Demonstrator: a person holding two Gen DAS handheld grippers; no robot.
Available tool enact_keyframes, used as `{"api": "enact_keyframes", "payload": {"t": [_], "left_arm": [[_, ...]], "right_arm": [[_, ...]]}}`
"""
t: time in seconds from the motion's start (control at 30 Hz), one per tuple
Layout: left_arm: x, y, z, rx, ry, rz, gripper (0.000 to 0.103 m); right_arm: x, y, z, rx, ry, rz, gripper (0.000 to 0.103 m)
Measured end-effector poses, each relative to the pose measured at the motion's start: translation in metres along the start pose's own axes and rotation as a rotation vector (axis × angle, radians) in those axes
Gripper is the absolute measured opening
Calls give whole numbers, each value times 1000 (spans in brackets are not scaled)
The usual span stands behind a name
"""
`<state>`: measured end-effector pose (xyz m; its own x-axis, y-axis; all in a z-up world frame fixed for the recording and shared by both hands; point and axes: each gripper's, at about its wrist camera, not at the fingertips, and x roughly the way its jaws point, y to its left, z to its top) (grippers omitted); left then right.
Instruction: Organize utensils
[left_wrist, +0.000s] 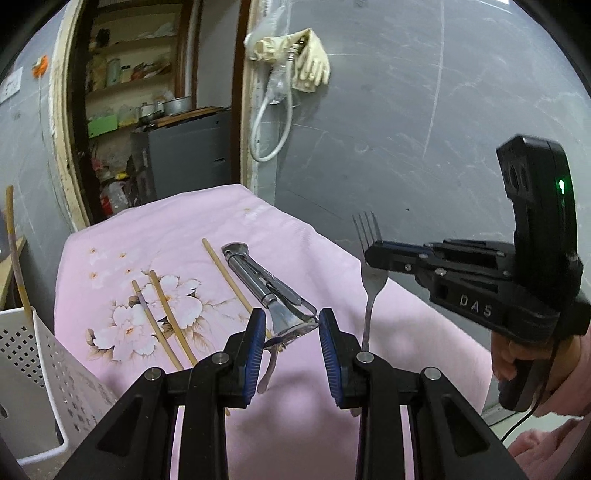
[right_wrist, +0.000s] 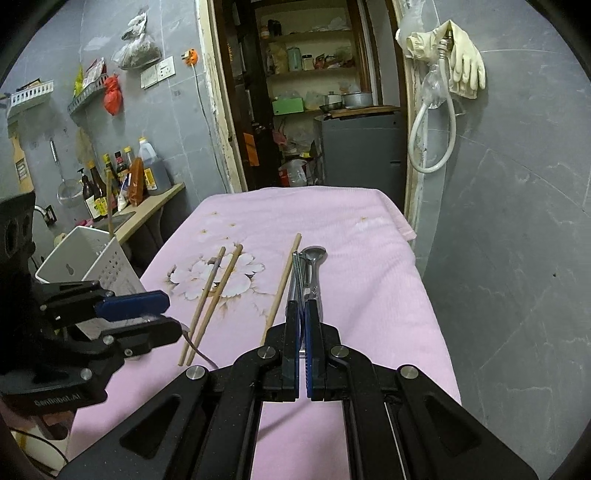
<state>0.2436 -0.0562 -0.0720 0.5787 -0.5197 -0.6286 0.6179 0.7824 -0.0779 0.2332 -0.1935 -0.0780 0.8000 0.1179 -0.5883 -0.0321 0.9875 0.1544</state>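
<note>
**Right gripper clamped on fork; left gripper spread above table**

Right gripper (left_wrist: 373, 254) is closed on a metal fork (left_wrist: 370, 291), gripping it just below the tines. The fork stands roughly upright, tines up, handle hanging down, lifted off the cloth near the table's right edge. In the right wrist view the gripper (right_wrist: 302, 314) shows its blue pads (right_wrist: 311, 343) nearly together with a thin metal strip between them.

Left gripper (left_wrist: 291, 328) holds nothing; its jaws stand wide apart over the near middle of the table. Its blue pads (left_wrist: 255, 354) show bare inner faces. In the right wrist view it (right_wrist: 155, 314) sits at the table's left edge, just in front of the basket.

Table (right_wrist: 388, 280) is covered by a pink cloth with a white flower print (left_wrist: 147, 317). Items lying on the cloth:
- a chrome utensil with two long arms, possibly a garlic press, (left_wrist: 266, 284) near the centre, pointing toward the far edge;
- one wooden chopstick (left_wrist: 229, 277) just left of it, nearly parallel;
- two more chopsticks (left_wrist: 166, 317) on the flower print, close together, with a thin dark-tipped stick beside them, type cannot be determined;
- a spoon-like metal piece (left_wrist: 271, 362) between the left gripper's fingers, partly hidden.

White perforated utensil basket (left_wrist: 37, 362) stands off the table's left edge with one chopstick (left_wrist: 16, 258) upright in it.
</note>
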Motion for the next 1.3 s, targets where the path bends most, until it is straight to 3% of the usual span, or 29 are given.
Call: {"api": "enact_keyframes", "payload": {"t": [0.07,0.1,0.2,0.37,0.53,0.67,1.0,1.3], "left_arm": [[-2,-3,-2,25,-9,13,23],[-3,-6,-2,42,-19,36,15],[-2,-8,0,95,-33,118,12],[0,3,7,58,-22,159,8],[-15,24,19,-51,-37,181,5],[-40,32,36,-60,-66,215,4],[-126,53,84,5,-163,385,5],[-187,93,80,-90,-258,543,5]], "right_arm": [[-2,2,-1,6,-3,-3,2],[-4,2,-1,8,-5,-4,2],[-7,5,-3,10,-10,-8,2],[-14,10,1,2,-36,-16,2],[-25,24,20,-20,-94,-10,2],[-39,41,42,-57,-159,3,2],[-72,108,110,-166,-373,85,2],[-77,183,143,-224,-481,233,2]]}}
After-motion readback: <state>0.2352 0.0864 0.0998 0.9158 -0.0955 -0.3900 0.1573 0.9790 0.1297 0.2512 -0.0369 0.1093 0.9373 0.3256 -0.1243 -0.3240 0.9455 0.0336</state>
